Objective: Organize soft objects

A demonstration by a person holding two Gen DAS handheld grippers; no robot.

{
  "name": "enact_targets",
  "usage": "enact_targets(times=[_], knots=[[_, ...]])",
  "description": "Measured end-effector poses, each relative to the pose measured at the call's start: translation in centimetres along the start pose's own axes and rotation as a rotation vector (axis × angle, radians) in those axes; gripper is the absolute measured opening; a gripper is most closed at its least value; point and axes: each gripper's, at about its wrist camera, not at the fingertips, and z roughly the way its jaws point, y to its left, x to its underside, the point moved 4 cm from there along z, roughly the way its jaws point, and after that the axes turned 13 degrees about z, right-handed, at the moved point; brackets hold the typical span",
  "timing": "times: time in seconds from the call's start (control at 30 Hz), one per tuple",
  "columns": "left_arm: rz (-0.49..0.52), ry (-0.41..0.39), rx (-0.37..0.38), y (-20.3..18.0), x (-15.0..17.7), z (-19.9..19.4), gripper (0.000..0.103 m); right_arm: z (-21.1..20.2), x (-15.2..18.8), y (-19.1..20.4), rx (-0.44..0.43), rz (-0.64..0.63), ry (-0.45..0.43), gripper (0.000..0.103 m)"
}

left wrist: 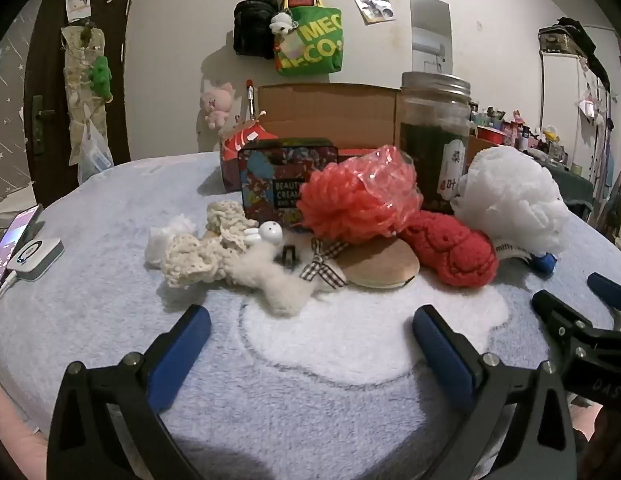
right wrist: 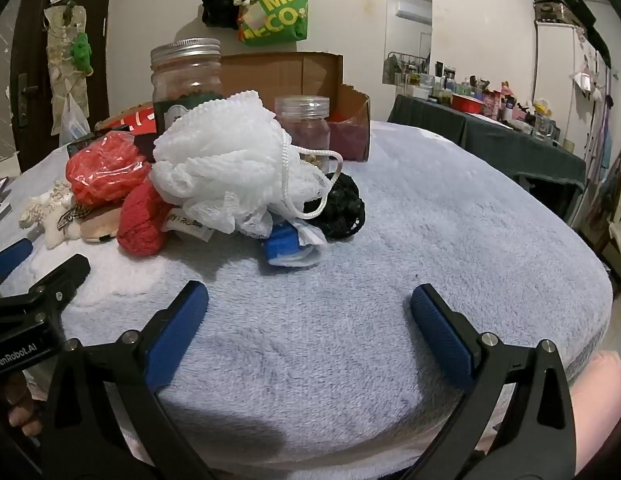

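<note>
Dim indoor light, soft shadows, fisheye-bent edges

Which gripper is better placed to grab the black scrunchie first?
Right, probably. The right gripper is open and empty, and the black scrunchie lies ahead on the blanket. From the left gripper, also open, the white bath pouf hides it.
</note>
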Motion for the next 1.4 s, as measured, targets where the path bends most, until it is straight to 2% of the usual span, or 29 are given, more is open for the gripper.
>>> enact_targets(times=[1.4], knots=[[-0.005, 0.021, 0.009, -0.1, 0.0, 0.5, 0.103, 0.1, 0.0, 0.0, 0.002, 0.000, 0.008, 0.103]])
